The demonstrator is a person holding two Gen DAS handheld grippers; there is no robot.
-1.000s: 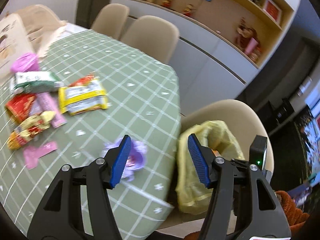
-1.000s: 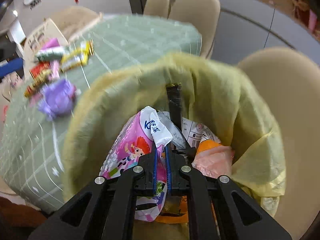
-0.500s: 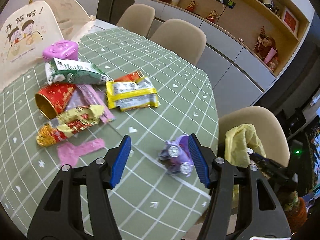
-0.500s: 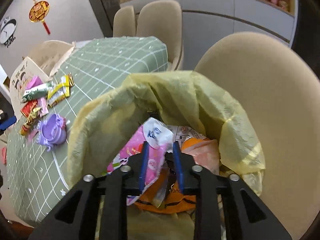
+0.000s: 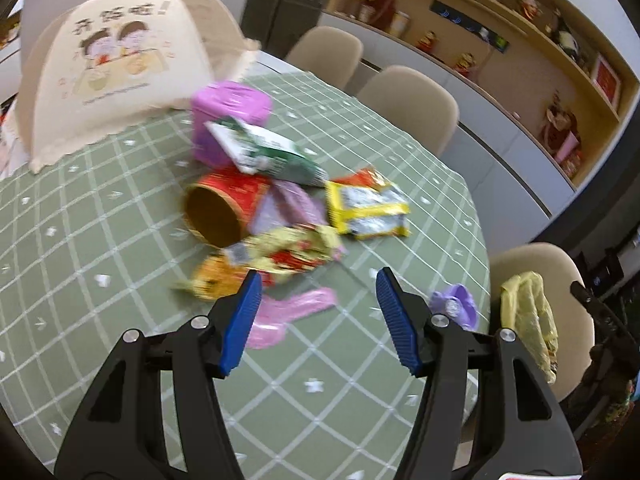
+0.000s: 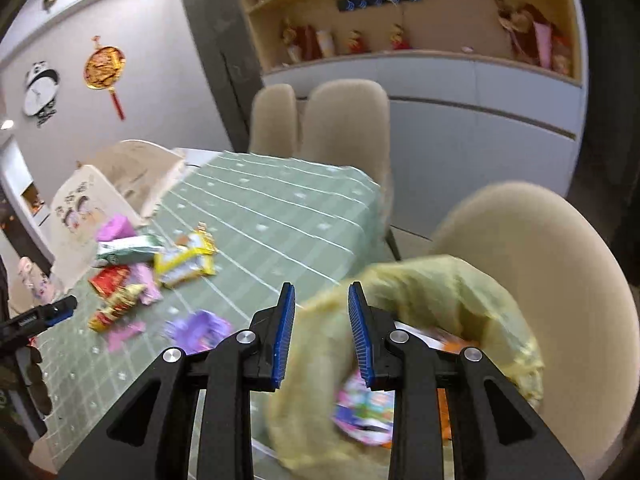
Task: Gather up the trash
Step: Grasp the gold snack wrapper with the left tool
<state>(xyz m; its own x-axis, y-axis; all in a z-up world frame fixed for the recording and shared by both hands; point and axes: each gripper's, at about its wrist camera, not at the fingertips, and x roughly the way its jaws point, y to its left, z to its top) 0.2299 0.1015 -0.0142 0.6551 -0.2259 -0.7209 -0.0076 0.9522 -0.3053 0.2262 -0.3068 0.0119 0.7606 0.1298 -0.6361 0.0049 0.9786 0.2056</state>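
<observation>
The trash (image 5: 276, 216) I'm after lies heaped near the middle of the table (image 5: 120, 216): a red cup (image 5: 224, 208) tipped on its side with its mouth toward me, a green-and-white packet (image 5: 268, 152) leaning on a purple tub (image 5: 228, 116), a yellow-edged silver packet (image 5: 368, 212), a crumpled gold-and-red wrapper (image 5: 280, 256) and a pink strip (image 5: 284, 312) nearest my left gripper (image 5: 318, 320). A small purple piece (image 5: 454, 304) sits apart, close to the table edge. I judge it was all left in one cluster so either gripper can reach it in short trips.

My left gripper hangs over the pink strip with its jaws wide and nothing between them, lined up, I think, for the next pick.

The bag (image 6: 436, 304) stands open on the chair (image 6: 560, 264) just beside the table, so I can drop things straight in; pink printed packaging (image 6: 364, 400) and something orange already lie inside. My right gripper (image 6: 322, 332) is above the bag's rim; its jaws have just been opening, now stand narrowly apart, and hold nothing.

Blur makes the packet print unreadable. The only writing I can make out is a few large characters and an exclamation mark above two cartoon figures on the food cover (image 5: 116, 68) behind the heap; I cannot read them reliably.
</observation>
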